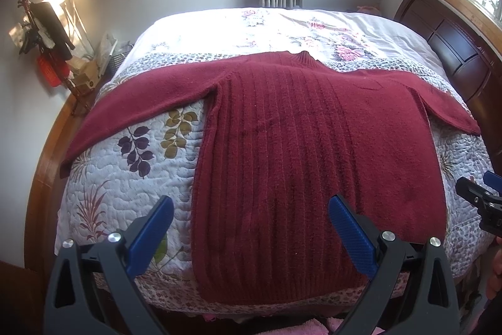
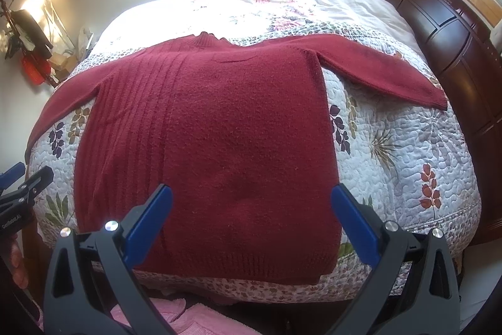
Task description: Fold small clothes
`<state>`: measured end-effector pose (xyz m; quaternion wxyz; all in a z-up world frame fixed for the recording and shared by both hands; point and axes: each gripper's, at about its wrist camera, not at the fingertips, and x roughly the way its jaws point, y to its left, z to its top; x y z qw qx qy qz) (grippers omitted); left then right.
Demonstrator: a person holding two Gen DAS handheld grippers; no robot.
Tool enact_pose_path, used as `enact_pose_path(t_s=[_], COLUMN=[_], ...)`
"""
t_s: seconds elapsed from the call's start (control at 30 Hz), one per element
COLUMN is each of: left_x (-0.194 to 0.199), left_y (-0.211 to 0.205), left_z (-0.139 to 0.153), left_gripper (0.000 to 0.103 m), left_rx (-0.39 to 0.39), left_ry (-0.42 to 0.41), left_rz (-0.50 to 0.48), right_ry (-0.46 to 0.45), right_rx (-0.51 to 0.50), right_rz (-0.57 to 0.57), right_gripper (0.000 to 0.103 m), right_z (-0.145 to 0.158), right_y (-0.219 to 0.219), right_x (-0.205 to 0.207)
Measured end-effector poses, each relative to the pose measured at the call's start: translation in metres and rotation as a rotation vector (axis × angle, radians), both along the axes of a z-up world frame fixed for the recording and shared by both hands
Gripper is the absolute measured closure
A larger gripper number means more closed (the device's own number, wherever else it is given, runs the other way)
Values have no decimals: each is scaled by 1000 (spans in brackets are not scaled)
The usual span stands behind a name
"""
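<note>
A dark red knitted sweater [image 1: 301,146] [image 2: 219,140] lies flat on the bed, collar towards the far side, both sleeves spread out sideways, hem at the near edge. My left gripper [image 1: 251,206] hovers open over the sweater's lower left part, nothing between its blue fingers. My right gripper [image 2: 251,197] is open too, above the lower right part near the hem. The right gripper also shows at the right edge of the left wrist view [image 1: 480,197], and the left gripper shows at the left edge of the right wrist view [image 2: 25,184].
The bed carries a quilted floral bedspread [image 1: 131,178] [image 2: 408,146]. A dark wooden headboard [image 2: 445,30] stands at the right. A cluttered stand with a red object [image 1: 50,68] is at the far left. Pink cloth [image 2: 194,319] lies below the bed's near edge.
</note>
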<state>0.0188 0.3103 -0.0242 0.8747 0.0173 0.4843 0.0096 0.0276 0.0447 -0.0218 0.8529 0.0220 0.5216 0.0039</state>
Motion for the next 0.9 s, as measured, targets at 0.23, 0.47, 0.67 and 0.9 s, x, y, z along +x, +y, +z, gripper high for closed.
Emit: enact_pose_path(t_s=[0.23, 0.47, 0.67, 0.9], left_x=[1, 2, 2, 1], left_y=[-1, -2, -3, -6], left_z=[-1, -1, 0, 2], left_gripper=[4, 4, 4, 4], left_rx=[2, 5, 6, 18], left_ry=[-1, -3, -4, -17], left_rz=[0, -2, -3, -13], right_ry=[-6, -7, -10, -39], right_rx=[3, 5, 5, -36], right_rz=[1, 1, 3, -5], right_gripper=[3, 3, 3, 3], right_z=[-1, 0, 1, 5], right_y=[-2, -2, -2, 0], right_x=[1, 1, 2, 2])
